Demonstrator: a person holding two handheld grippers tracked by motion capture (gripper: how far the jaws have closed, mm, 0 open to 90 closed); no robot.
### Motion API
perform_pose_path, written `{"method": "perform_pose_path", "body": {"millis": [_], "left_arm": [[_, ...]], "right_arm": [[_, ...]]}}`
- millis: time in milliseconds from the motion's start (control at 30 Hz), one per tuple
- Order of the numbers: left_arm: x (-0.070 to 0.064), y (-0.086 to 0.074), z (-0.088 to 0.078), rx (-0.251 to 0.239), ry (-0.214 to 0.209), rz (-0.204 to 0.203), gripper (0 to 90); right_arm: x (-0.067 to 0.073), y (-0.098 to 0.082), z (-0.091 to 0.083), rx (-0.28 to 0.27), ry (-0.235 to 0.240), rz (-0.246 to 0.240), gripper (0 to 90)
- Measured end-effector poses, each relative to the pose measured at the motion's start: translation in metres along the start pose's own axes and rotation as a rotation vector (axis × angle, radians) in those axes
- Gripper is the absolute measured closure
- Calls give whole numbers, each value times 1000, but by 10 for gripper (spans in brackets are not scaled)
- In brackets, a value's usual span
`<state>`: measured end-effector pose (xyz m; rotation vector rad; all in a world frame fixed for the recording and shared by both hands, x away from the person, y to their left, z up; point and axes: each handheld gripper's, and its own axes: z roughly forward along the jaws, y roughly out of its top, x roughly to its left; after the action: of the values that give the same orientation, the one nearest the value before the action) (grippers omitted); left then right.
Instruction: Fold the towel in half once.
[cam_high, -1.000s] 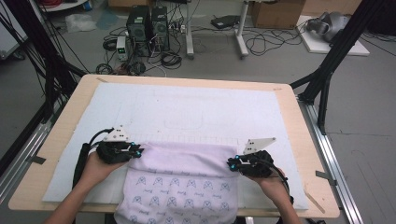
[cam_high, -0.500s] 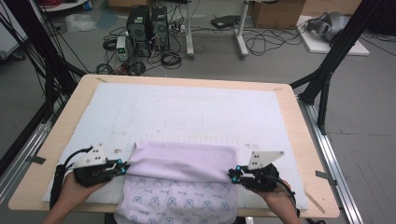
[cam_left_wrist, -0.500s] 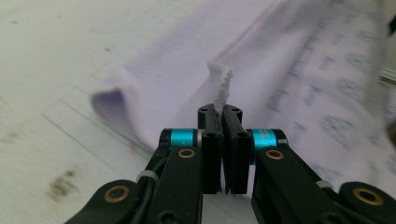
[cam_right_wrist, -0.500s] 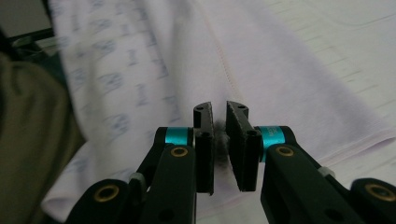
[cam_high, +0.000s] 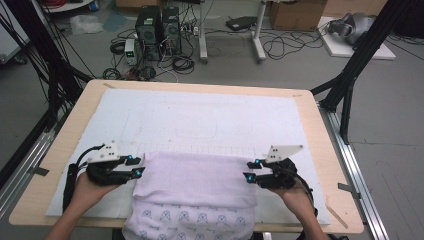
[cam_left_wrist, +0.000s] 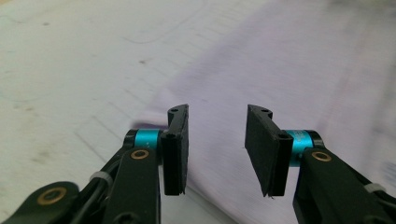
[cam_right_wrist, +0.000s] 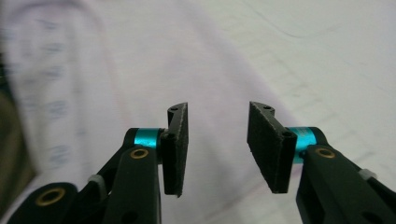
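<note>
the pale lilac cloth (cam_high: 196, 181) lies folded over at the near side of the table (cam_high: 70, 142), on top of a white mat (cam_high: 210, 117) that covers most of the tabletop. it sits right between the two grippers — the left gripper (cam_high: 134, 167) just off its left edge, the right gripper (cam_high: 250, 170) just off its right edge. the upper layer is plain and smooth with a straight far edge, and the under layer sticks out toward the person, printed with small blue figures, and hangs over the near edge of the table.

both sets of jaws have just been opening. in the left gripper view the left gripper (cam_left_wrist: 217, 140) stands partly open with nothing between its pads, the cloth (cam_left_wrist: 299, 79) lying beneath and beyond them. in the right gripper view the right gripper (cam_right_wrist: 217, 140) is the same — pads apart, gap empty, the cloth (cam_right_wrist: 107, 70) spread below and to the left of the jaws, bare mat (cam_right_wrist: 336, 56) to their right.
</note>
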<state>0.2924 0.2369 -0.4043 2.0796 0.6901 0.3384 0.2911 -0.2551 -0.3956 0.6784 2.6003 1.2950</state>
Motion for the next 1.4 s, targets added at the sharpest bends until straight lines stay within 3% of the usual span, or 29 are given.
{"method": "perform_pose_path", "body": {"millis": [133, 200, 333, 367, 400, 467, 500, 533, 567, 633, 700, 733, 833, 967, 1033, 1133, 1200, 1300, 1367, 1400], "left_arm": [[24, 5, 25, 30, 43, -67, 523], [32, 4, 37, 81, 68, -97, 443], [41, -4, 54, 177, 53, -150, 389], [41, -4, 55, 176, 59, -146, 387], [40, -3, 55, 175, 69, -136, 406], [37, -3, 55, 173, 39, -109, 572], [35, -2, 55, 171, 20, -103, 629], [33, -2, 55, 172, -6, -86, 767], [32, -1, 55, 175, -3, -82, 802], [33, -1, 53, 171, -9, -89, 835], [35, -1, 53, 162, 6, -91, 843], [36, 0, 54, 157, 17, -90, 845], [43, 7, 60, 118, 59, -111, 850], [65, 33, 69, 73, 146, -138, 851], [78, 47, 69, 53, 171, -156, 851], [97, 80, 65, 25, 219, -149, 852], [106, 106, 60, 20, 256, -120, 852], [117, 142, 46, -27, 300, -95, 852], [124, 152, 40, -41, 311, -107, 846], [126, 151, 41, -21, 334, -113, 805]], "right_arm": [[-32, -3, 16, 42, -71, 62, 493], [-43, -7, 22, 55, -88, 93, 455], [-57, -14, 34, 95, -75, 137, 416], [-59, -16, 37, 109, -71, 136, 408], [-59, -17, 40, 124, -74, 137, 402], [-60, -18, 45, 139, -65, 137, 413], [-59, -17, 46, 137, -69, 129, 480], [-58, -17, 45, 134, -39, 116, 659], [-57, -17, 47, 118, 49, 108, 709], [-53, -15, 50, 131, 52, 70, 813], [-52, -12, 52, 137, 45, 35, 837], [-53, -10, 52, 144, 47, 44, 842], [-64, -5, 53, 118, -16, 50, 852], [-90, 16, 58, 150, -101, 59, 857], [-105, 32, 56, 132, -146, 60, 858], [-128, 62, 50, 116, -205, 66, 859], [-139, 85, 42, 92, -243, 63, 859], [-151, 121, 29, 68, -293, 33, 859], [-156, 138, 23, 51, -309, 34, 854], [-158, 142, 22, 34, -318, 20, 799]]}}
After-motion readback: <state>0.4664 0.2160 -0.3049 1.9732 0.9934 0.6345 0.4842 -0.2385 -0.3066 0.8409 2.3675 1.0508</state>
